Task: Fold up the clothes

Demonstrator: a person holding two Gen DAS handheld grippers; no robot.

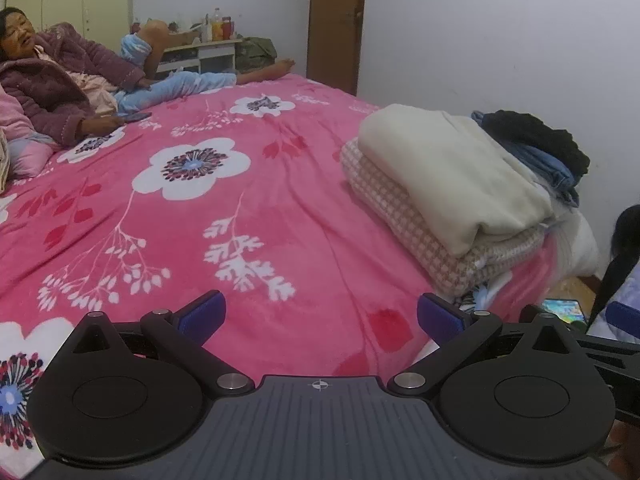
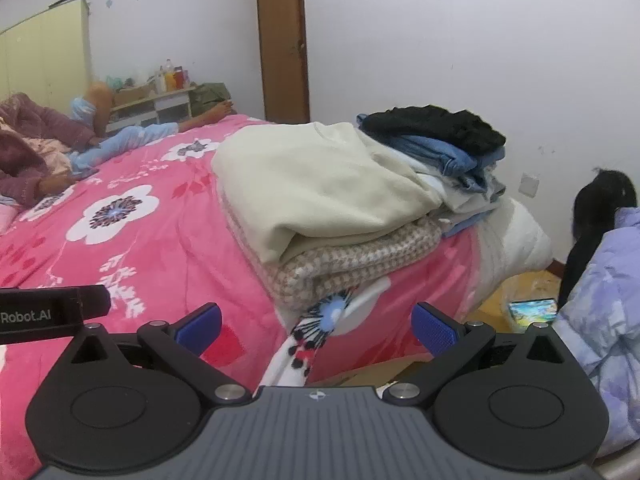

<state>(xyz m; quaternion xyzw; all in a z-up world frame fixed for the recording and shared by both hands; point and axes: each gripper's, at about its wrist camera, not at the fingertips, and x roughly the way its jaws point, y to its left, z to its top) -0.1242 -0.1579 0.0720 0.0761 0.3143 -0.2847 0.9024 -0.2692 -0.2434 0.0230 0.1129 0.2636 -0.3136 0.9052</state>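
Note:
A stack of folded clothes lies at the right corner of the bed: a cream garment [image 1: 452,176] [image 2: 320,180] on a pink-and-white checked one [image 1: 404,220] [image 2: 352,264], with blue denim [image 1: 548,164] [image 2: 452,156] and a black knit [image 1: 532,136] [image 2: 436,128] behind. My left gripper [image 1: 320,316] is open and empty above the pink floral blanket [image 1: 240,208]. My right gripper [image 2: 316,324] is open and empty over the bed's corner edge, just short of the stack.
A person in a purple jacket [image 1: 52,80] lies at the far left of the bed. A child in a lilac coat [image 2: 600,300] sits on the floor at the right with a lit phone [image 2: 532,308]. A shelf with bottles [image 1: 208,40] and a wooden door [image 1: 336,20] stand behind.

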